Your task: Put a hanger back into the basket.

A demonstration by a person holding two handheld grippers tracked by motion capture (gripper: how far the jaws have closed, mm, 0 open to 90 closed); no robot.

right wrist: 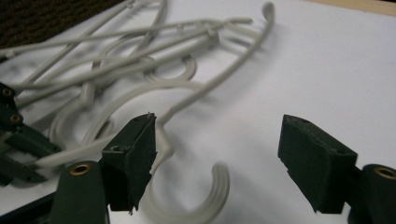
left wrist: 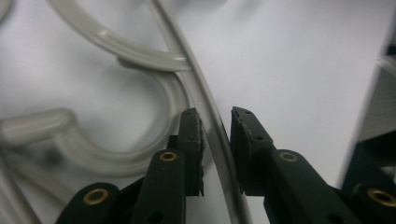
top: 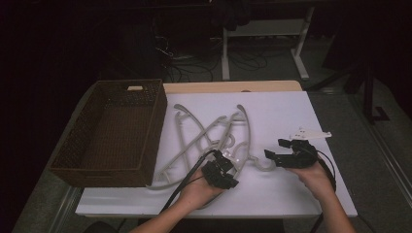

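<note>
Straddling the thin arm of a pale hanger [left wrist: 205, 116] with the left claw [left wrist: 217, 116] — pads narrowly apart, not clamping yet, rod running lengthwise between them on the white tabletop [top: 282, 111] — and waiting with the right claw [right wrist: 224, 140] spread wide beside its hook.

Pale grey plastic hangers [top: 209, 138]: smooth, slightly glossy. Dark brown woven wicker basket [top: 73, 148]: rough, matt. White table cover [top: 286, 111]: smooth, matt. Black gripper pads [right wrist: 135, 154]: matt, rubbery.

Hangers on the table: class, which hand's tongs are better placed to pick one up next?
Left. The left tongs already straddle a hanger arm, jaws nearly touching it. The right tongs gape wide beside a hook.
</note>
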